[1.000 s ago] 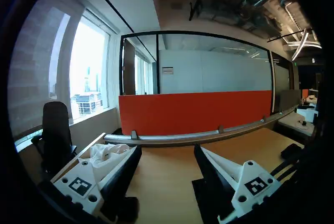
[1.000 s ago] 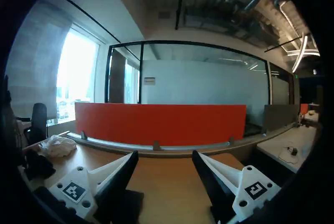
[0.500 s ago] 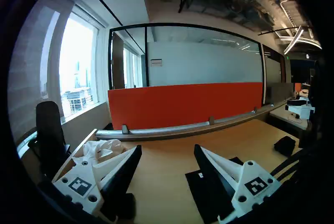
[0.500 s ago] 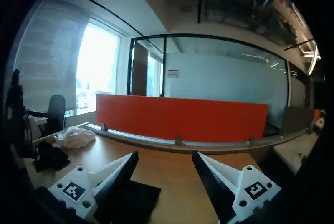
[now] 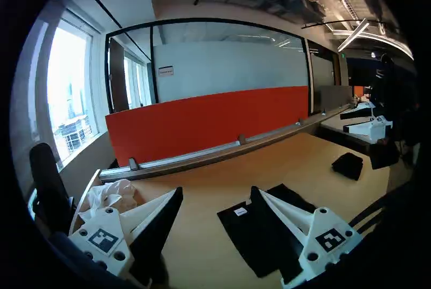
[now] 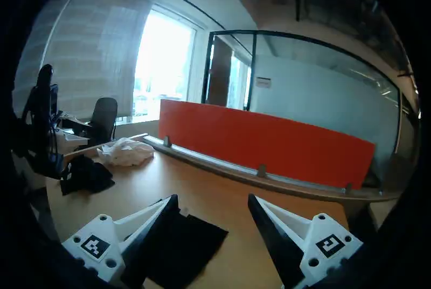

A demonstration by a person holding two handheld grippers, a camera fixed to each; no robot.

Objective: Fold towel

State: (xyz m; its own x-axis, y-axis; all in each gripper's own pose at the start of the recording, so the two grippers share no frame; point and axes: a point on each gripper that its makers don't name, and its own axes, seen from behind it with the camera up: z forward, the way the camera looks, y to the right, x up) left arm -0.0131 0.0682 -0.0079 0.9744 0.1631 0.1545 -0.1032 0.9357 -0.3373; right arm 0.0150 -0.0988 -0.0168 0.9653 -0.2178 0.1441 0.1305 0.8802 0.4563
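Observation:
A black towel [image 5: 249,231] lies flat on the wooden desk [image 5: 215,181], just beyond and partly under my left gripper [image 5: 215,198], which hovers open with nothing between its fingers. In the right gripper view the same black towel [image 6: 186,239] lies under the left finger; my right gripper [image 6: 213,204] is open and holds nothing.
A crumpled white cloth [image 5: 110,196] [image 6: 125,152] sits at the desk's window end. A bunched black cloth [image 5: 347,164] [image 6: 86,174] lies apart on the desk. An orange divider [image 5: 210,116] [image 6: 269,143] runs along the far edge. An office chair [image 6: 102,119] stands by the window.
Both grippers have tipped downward and turned toward each other. The black towel, barely seen before, now lies in plain view below both. Both stay open.

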